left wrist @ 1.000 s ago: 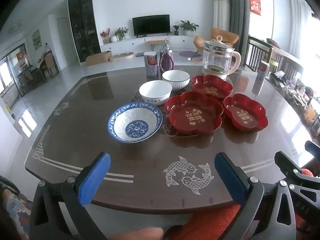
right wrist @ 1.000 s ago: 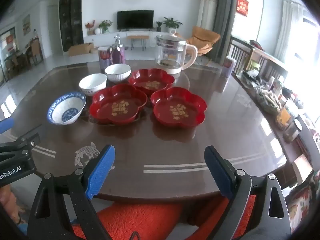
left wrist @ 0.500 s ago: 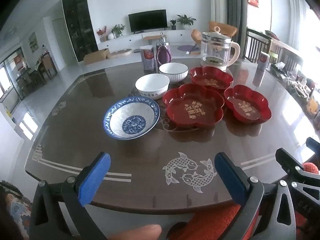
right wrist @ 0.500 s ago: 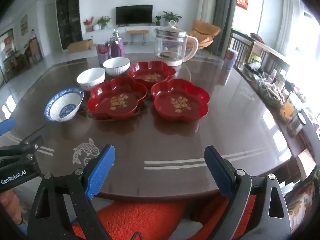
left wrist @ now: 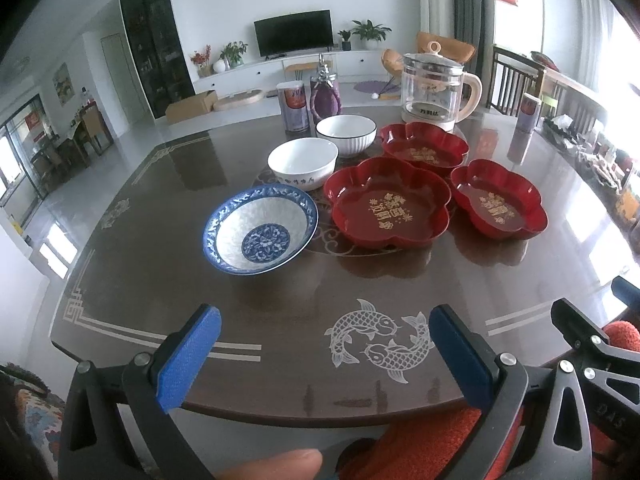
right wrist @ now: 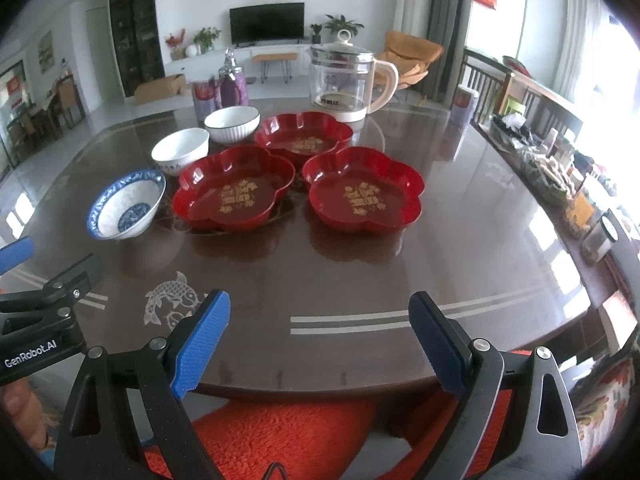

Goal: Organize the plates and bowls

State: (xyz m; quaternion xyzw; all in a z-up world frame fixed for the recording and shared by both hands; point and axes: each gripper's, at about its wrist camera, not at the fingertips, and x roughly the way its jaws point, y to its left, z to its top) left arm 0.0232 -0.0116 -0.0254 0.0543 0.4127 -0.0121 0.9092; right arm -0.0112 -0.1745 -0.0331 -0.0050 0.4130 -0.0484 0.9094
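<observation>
On the dark round table (left wrist: 160, 264) sit a blue-patterned bowl (left wrist: 260, 229) (right wrist: 126, 205), two white bowls (left wrist: 303, 163) (left wrist: 346, 134), and three red flower-shaped plates (left wrist: 387, 202) (left wrist: 498, 200) (left wrist: 424, 146). The right wrist view shows those plates too (right wrist: 236, 188) (right wrist: 362, 190) (right wrist: 304, 134). My left gripper (left wrist: 320, 354) hangs open over the table's near edge, short of the blue bowl. Open as well, my right gripper (right wrist: 320, 338) hovers at the near edge in front of the red plates. Neither holds anything.
A glass kettle (left wrist: 434, 92), a purple dispenser (left wrist: 325, 94) and a canister (left wrist: 294, 106) stand at the table's far side. Another canister (left wrist: 528, 110) is at the far right. A cluttered sideboard (right wrist: 560, 168) runs along the right. A red cushion (right wrist: 280, 436) lies below the grippers.
Both grippers have moved slightly forward and higher toward the dishes; the bowls and plates look a little nearer. Nothing on the table has moved.
</observation>
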